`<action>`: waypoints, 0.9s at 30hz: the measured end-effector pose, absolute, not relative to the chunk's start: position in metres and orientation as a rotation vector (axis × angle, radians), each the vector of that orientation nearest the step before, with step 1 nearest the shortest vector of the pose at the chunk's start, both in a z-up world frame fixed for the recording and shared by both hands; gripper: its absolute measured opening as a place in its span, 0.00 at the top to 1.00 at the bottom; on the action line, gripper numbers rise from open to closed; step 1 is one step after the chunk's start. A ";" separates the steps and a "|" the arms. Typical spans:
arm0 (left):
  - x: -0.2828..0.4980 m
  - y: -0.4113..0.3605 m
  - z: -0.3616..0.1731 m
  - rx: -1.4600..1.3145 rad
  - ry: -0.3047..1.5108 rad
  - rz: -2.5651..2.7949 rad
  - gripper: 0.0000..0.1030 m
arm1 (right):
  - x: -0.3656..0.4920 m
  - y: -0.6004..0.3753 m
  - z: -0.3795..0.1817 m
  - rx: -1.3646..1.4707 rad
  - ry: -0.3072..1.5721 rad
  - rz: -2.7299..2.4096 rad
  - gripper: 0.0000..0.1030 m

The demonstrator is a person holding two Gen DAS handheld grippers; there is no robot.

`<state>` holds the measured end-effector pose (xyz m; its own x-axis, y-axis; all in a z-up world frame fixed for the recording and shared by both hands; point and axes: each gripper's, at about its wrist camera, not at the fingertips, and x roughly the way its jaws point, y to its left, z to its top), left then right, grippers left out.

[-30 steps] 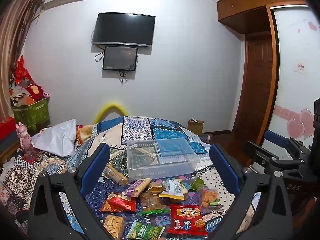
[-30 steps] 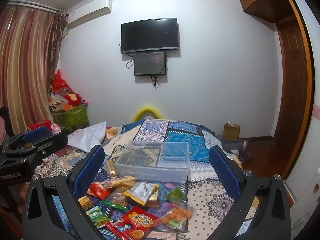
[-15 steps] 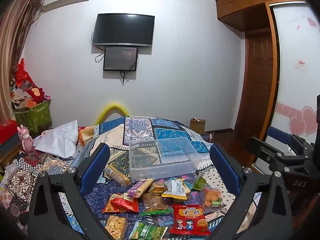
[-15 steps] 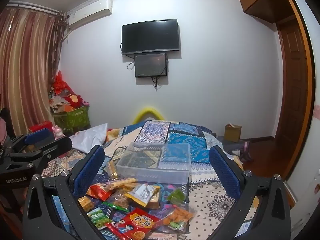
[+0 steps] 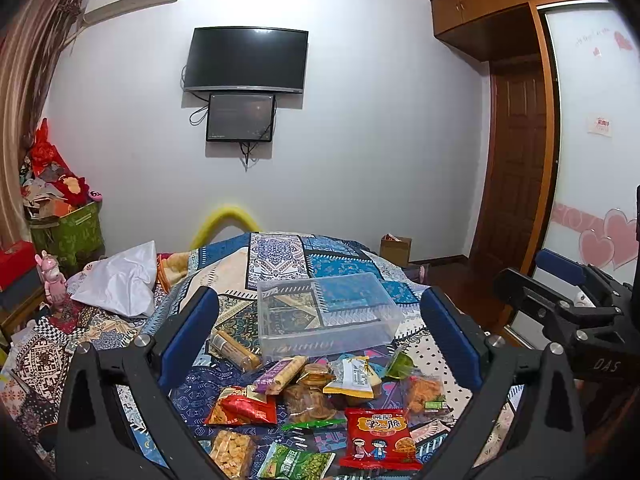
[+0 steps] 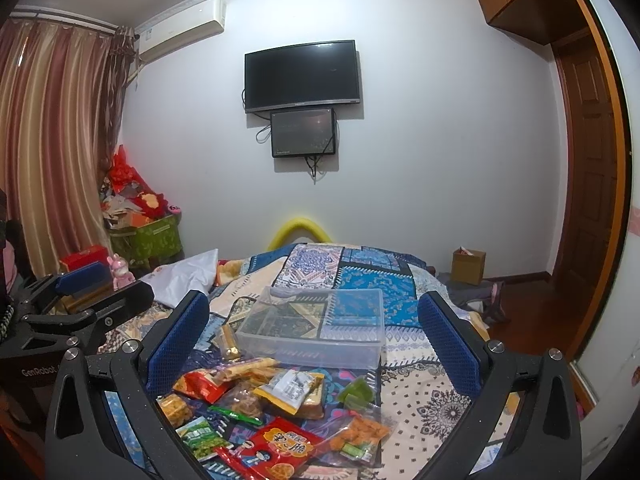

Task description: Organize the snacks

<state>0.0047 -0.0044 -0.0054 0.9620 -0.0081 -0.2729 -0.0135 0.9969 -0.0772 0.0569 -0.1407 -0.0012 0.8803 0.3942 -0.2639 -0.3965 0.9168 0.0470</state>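
Both tongs wide open, empty: left tongs (image 5: 320,332), right tongs (image 6: 314,334), hovering above the bed (image 6: 436,404). Snack pile (image 5: 316,404) lies loose at 6 o'clock of the empty clear bin (image 5: 326,312), just beside it. Likely start: pick one top packet, pinch a flat edge, drop it in the bin. Red packet (image 5: 378,436) shows Chinese characters, unreadable; "DAS" and "GenRobot" on the rigs.

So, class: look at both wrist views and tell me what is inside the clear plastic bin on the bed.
The clear plastic bin holds no snacks; through its walls only the patterned bedspread shows. The snack packets lie in front of it. Its near inner edge is blurred.
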 end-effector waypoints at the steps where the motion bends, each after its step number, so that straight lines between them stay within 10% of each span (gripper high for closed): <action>1: 0.005 -0.005 -0.005 -0.078 0.277 0.002 0.01 | 0.057 -0.141 -0.001 -0.009 0.274 0.412 0.00; 27: 0.007 -0.007 -0.010 -0.084 0.287 0.005 0.00 | 0.057 -0.142 0.001 -0.002 0.271 0.419 0.00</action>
<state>0.0069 -0.0075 -0.0098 0.9592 -0.0074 -0.2825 -0.0164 0.9965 -0.0816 0.0569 -0.1415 0.0011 0.8780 0.4016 -0.2604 -0.4021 0.9140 0.0536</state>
